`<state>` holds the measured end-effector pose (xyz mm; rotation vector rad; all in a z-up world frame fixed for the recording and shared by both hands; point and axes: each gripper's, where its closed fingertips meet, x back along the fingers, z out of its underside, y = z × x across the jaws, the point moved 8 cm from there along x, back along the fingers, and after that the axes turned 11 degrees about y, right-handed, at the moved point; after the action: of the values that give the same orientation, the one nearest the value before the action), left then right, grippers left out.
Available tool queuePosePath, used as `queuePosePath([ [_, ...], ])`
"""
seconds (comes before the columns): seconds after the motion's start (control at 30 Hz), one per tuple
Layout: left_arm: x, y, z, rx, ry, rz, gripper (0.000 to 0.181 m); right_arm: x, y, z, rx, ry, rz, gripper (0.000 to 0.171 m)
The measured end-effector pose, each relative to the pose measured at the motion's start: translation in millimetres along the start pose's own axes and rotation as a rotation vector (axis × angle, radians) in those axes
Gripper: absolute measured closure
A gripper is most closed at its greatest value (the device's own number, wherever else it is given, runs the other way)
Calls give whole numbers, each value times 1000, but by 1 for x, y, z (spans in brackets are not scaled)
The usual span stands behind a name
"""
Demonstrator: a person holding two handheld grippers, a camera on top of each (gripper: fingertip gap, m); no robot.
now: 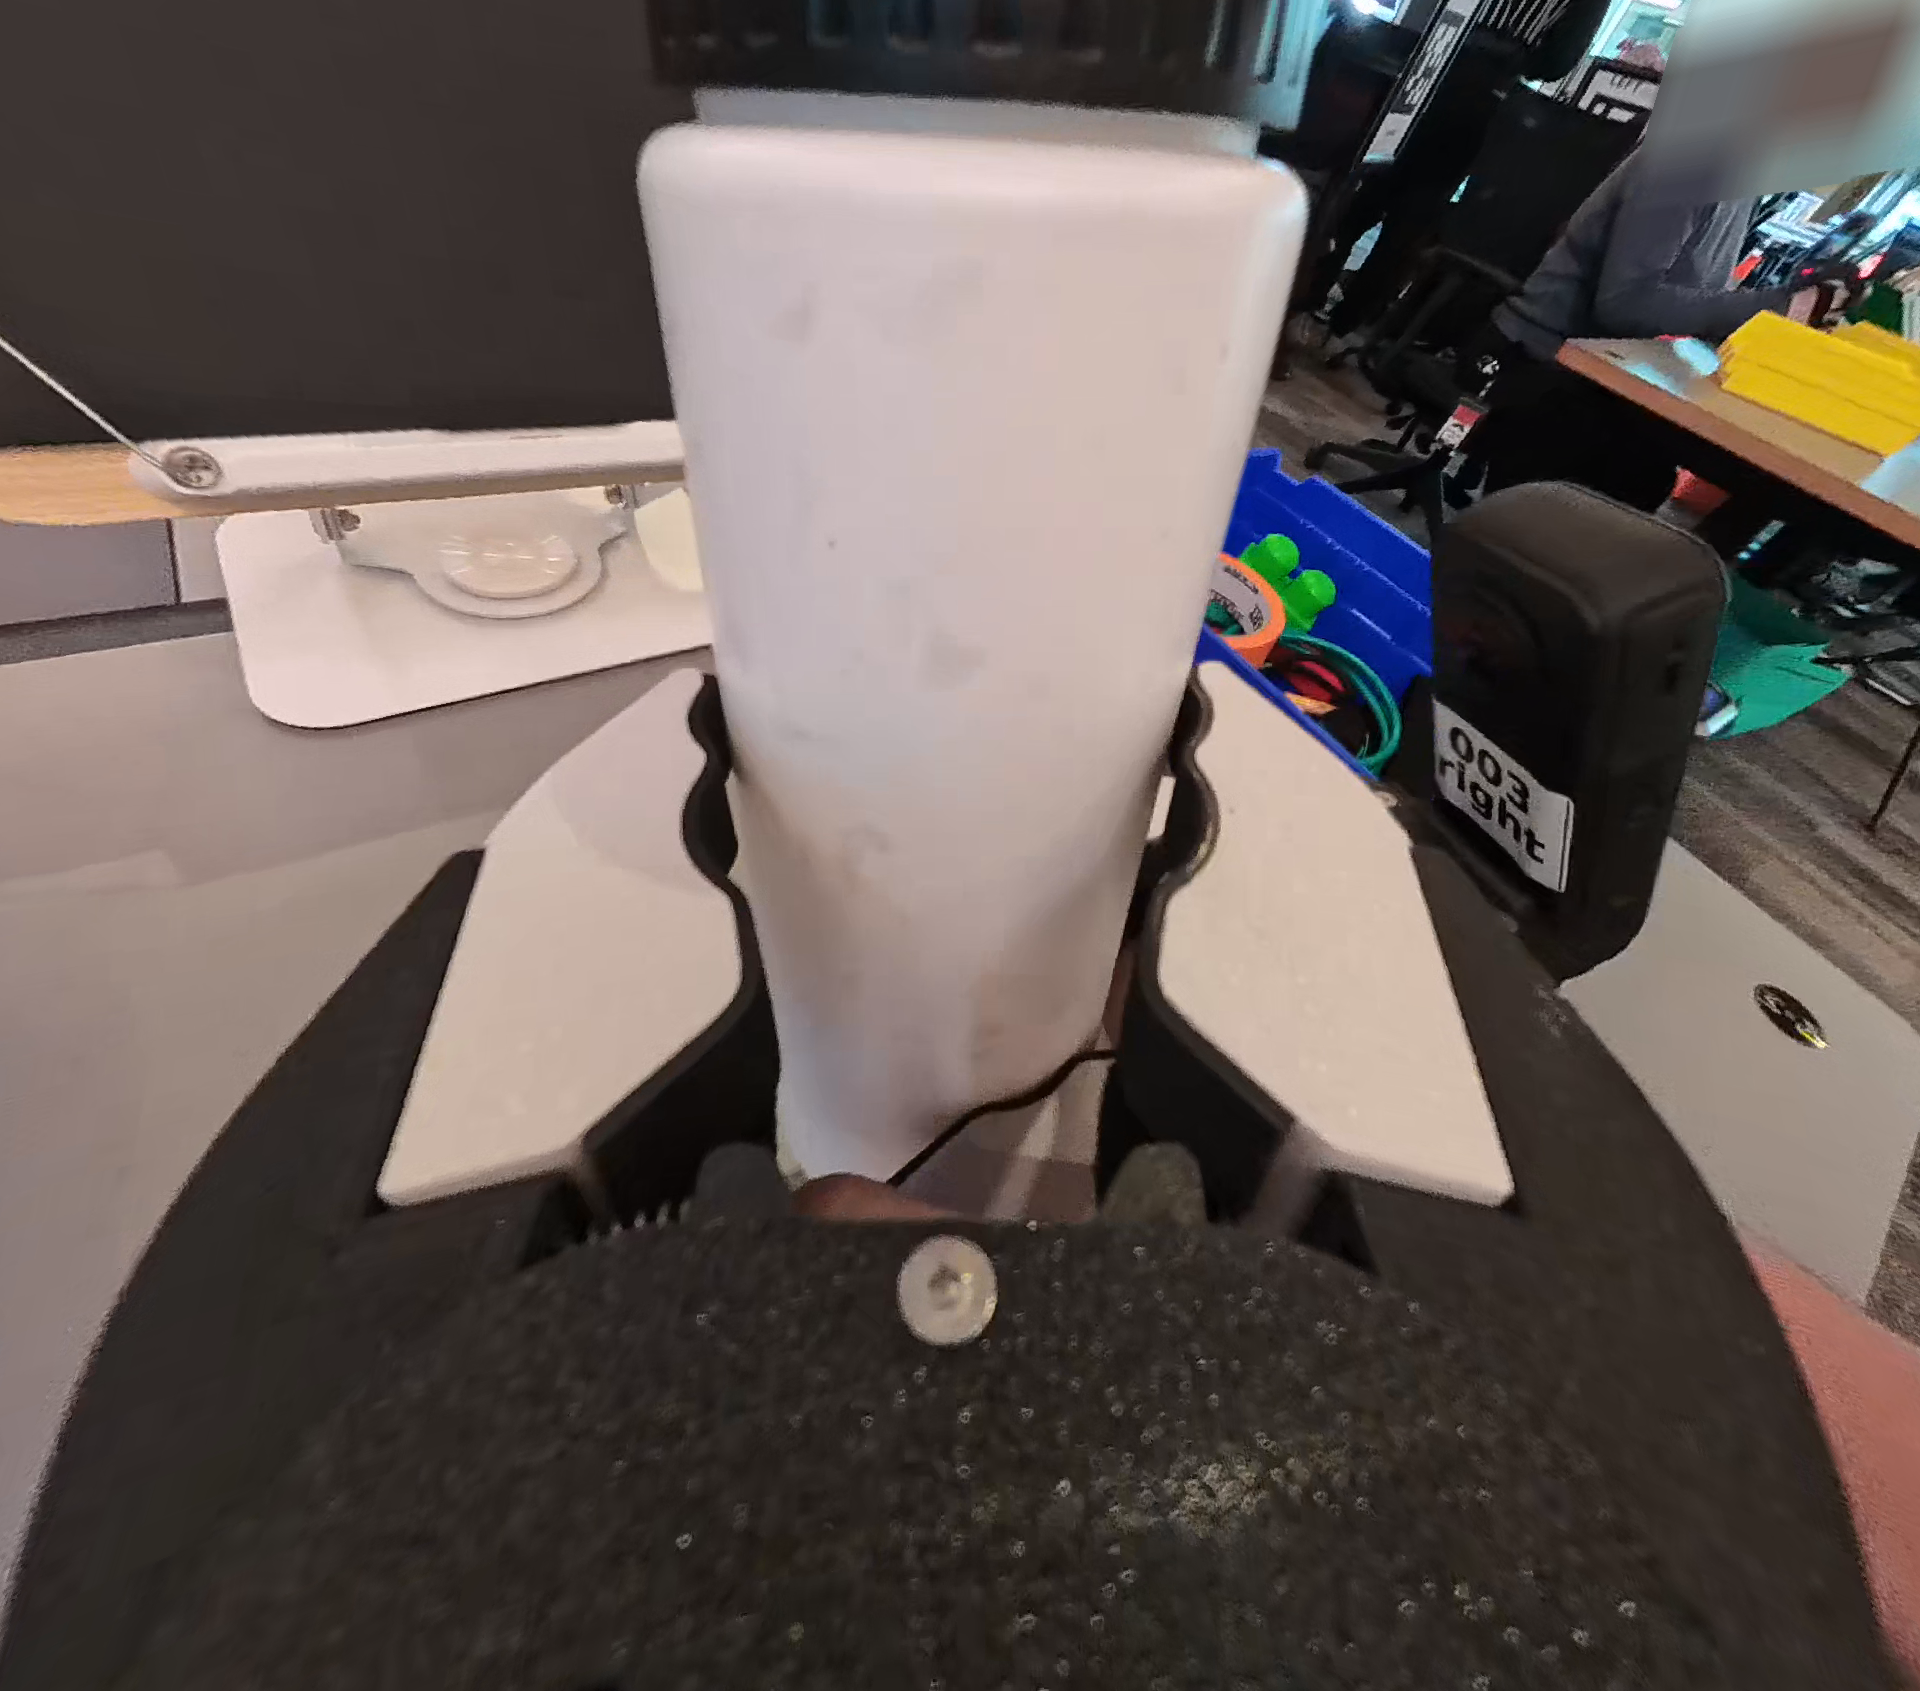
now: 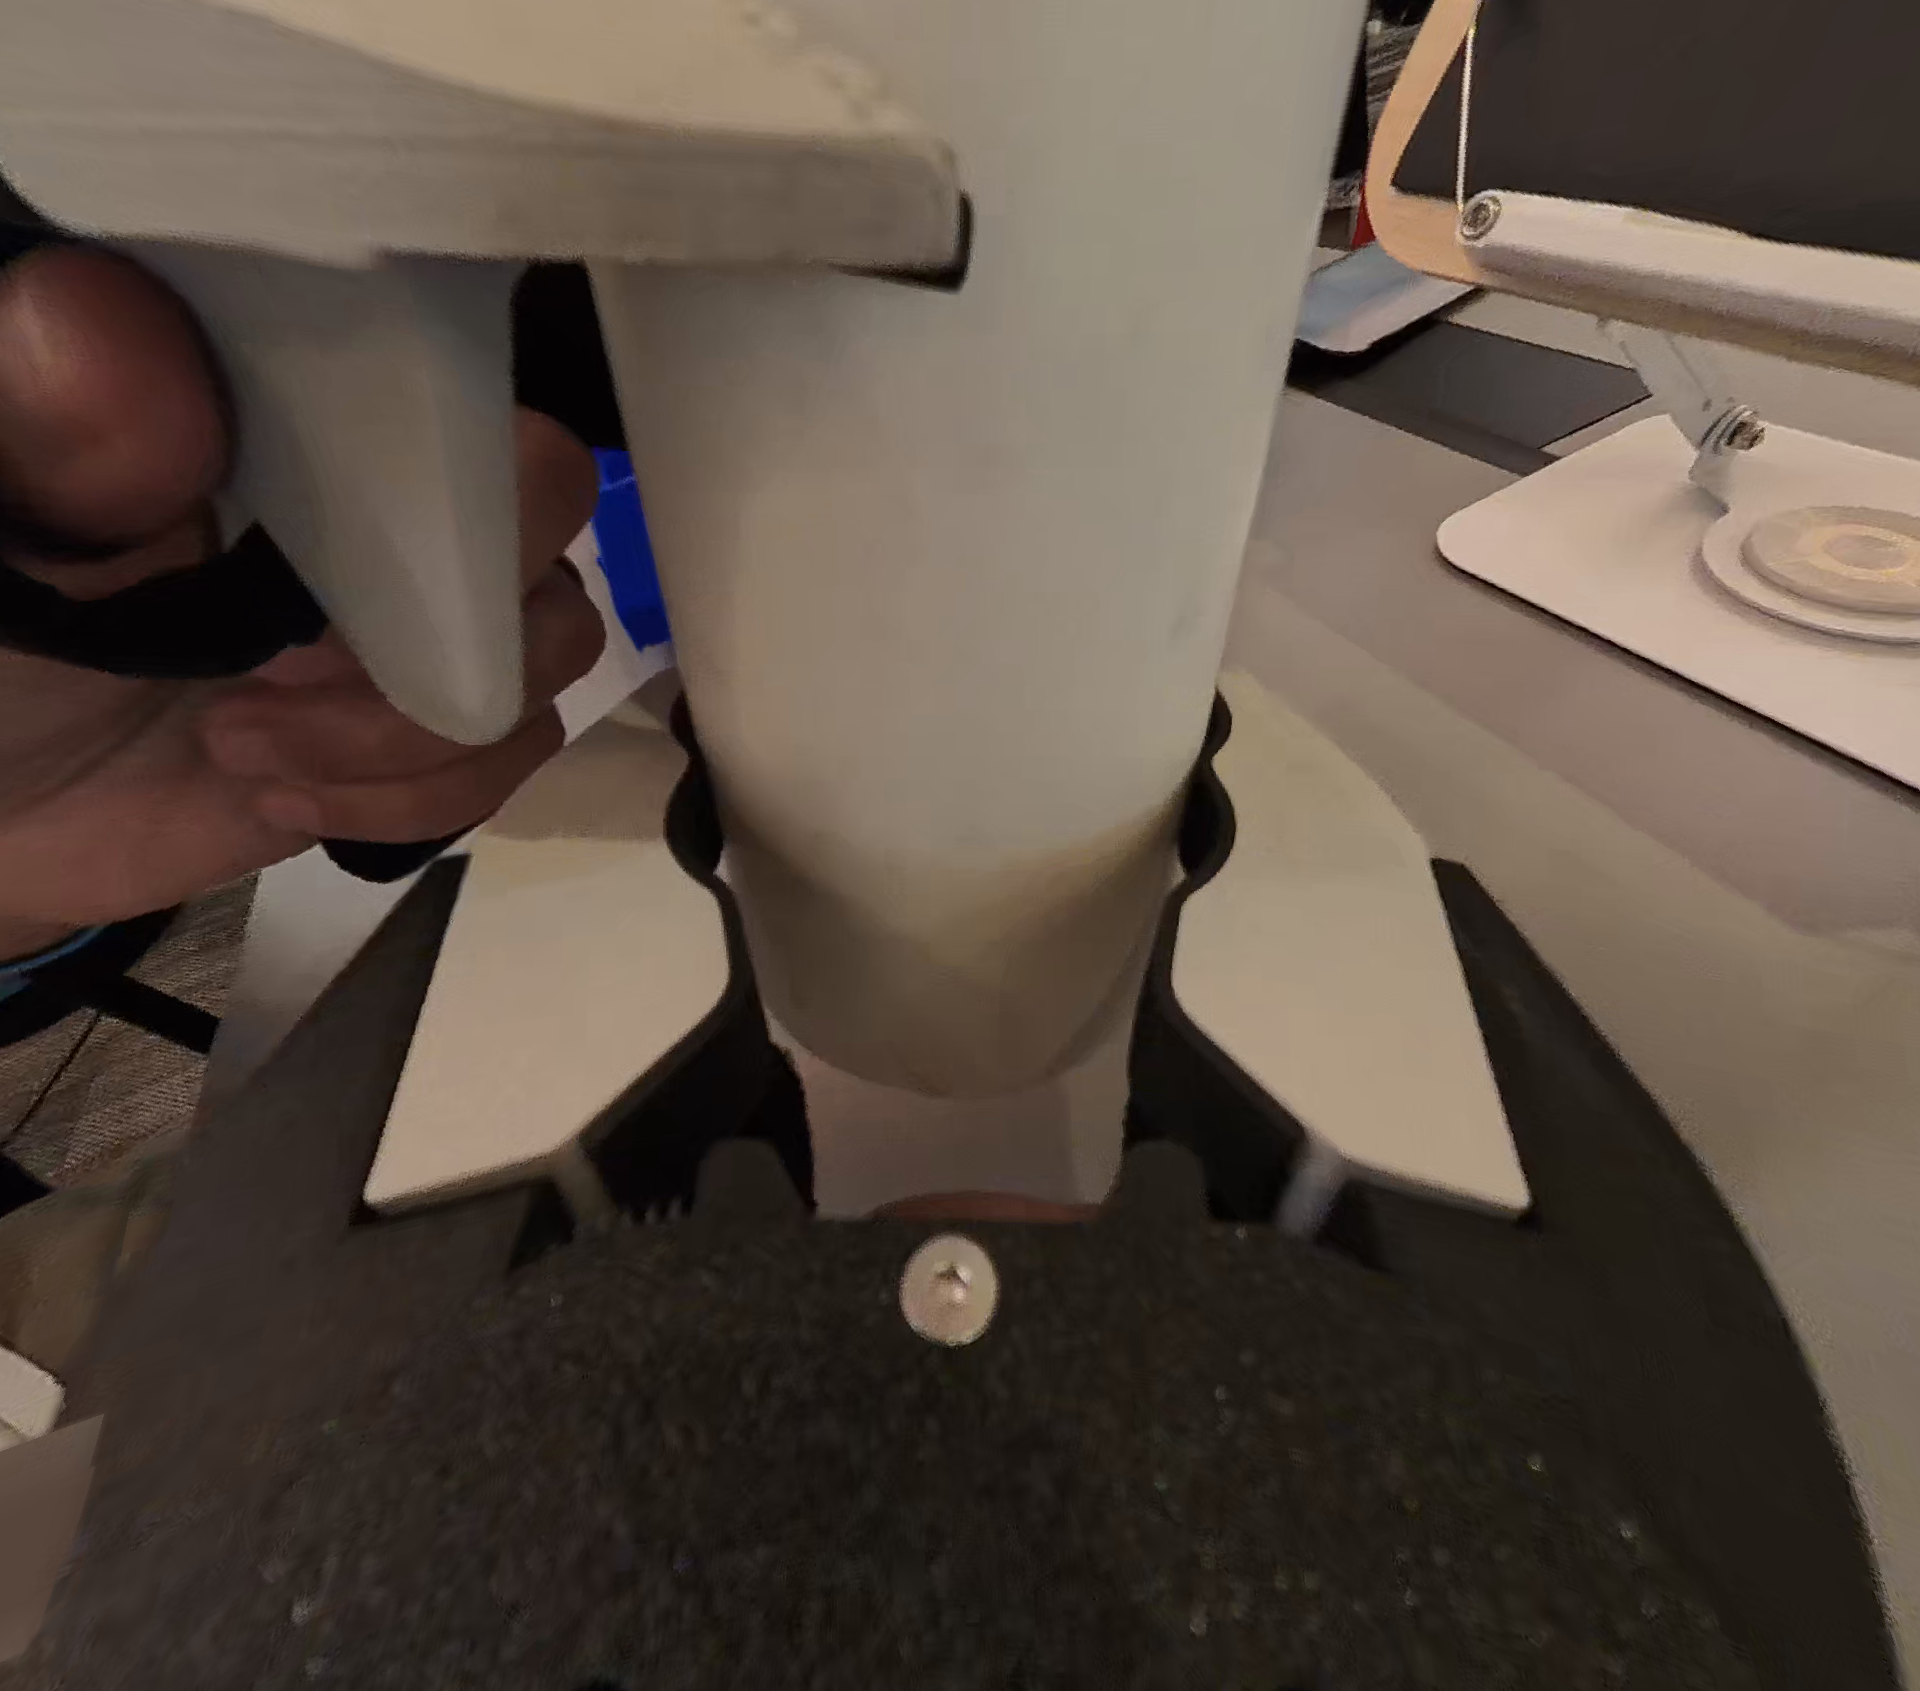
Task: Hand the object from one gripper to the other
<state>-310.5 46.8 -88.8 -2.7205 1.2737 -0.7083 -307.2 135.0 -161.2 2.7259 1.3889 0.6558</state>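
Now we are at the middle of the handover: the tall white plastic bottle with the black ribbed screw cap (image 1: 966,436) stands upright above the grey desk (image 1: 260,862), and both tools look to have it at once. Our left hand-held gripper (image 1: 951,872) is closed on the bottle, its black wavy pads (image 1: 712,820) pressing the white wall on either side. Our right hand-held gripper (image 2: 951,852) sits lower down, near the bottle's rounded base, narrowed until its pads (image 2: 694,820) lie against the wall too (how firmly they bite we cannot tell from the right wrist view). In that same view a white finger of the left tool crosses in front of the bottle, above our right tool's fingers.

We judge the next move to be the release: one tool must hold fast before the other spreads its fingers and draws straight back from the bottle, without dragging it sideways. Beyond the bottle lie a white flat stand base (image 1: 436,633) and a blue bin of bright odds and ends (image 1: 1330,602), neither in the way.
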Motion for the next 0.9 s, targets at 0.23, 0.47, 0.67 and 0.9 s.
queuePosePath([
  [0.23, -7, 1, 3, -31, 61, 199, 95, 10, -14, 15, -136, -82, -131, 84],
  [0.47, 23, 43, -19, 88, 14, 585, 94, 40, -12, 12, -253, -214, -524, 84],
  [0.67, 33, 58, -16, 212, -7, 910, 84, 37, 19, 9, -307, -164, -974, 84],
  [0.9, 26, 39, -1, 193, 85, 1026, 73, 12, 59, 12, -334, -7, -1266, 84],
])
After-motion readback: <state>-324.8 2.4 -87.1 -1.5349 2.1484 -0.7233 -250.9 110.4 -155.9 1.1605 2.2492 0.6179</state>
